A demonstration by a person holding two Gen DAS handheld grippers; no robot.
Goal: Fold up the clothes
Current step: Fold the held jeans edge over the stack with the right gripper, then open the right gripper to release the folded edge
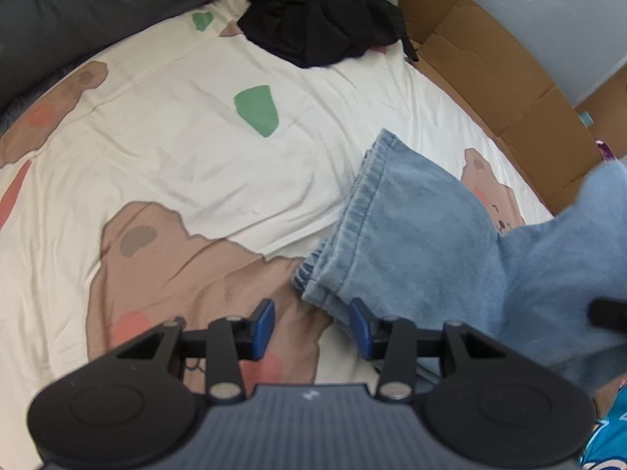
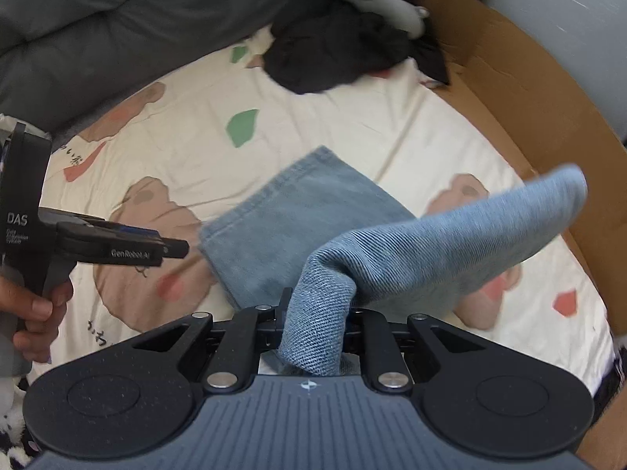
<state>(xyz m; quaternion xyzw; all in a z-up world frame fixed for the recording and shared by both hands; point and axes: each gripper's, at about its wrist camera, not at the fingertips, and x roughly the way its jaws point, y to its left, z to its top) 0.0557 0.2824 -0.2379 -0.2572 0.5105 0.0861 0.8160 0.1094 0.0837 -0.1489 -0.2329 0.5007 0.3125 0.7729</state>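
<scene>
Bed: cream bear-print sheet (image 1: 188,149), black garment (image 1: 321,15) heaped at the far end.
Jeans (image 1: 411,235): hems lie on the sheet, the rest lifted.
Right tool (image 2: 313,321): clamped on a denim fold.
Left tool (image 1: 311,325): jaws apart, empty, just beside the hems.
Hand (image 2: 35,309): wraps the left handle.

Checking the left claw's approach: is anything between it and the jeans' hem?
Nothing visible. The open left claw hovers just short of the light blue denim jeans, only the bear-print cream bedsheet beneath.
</scene>
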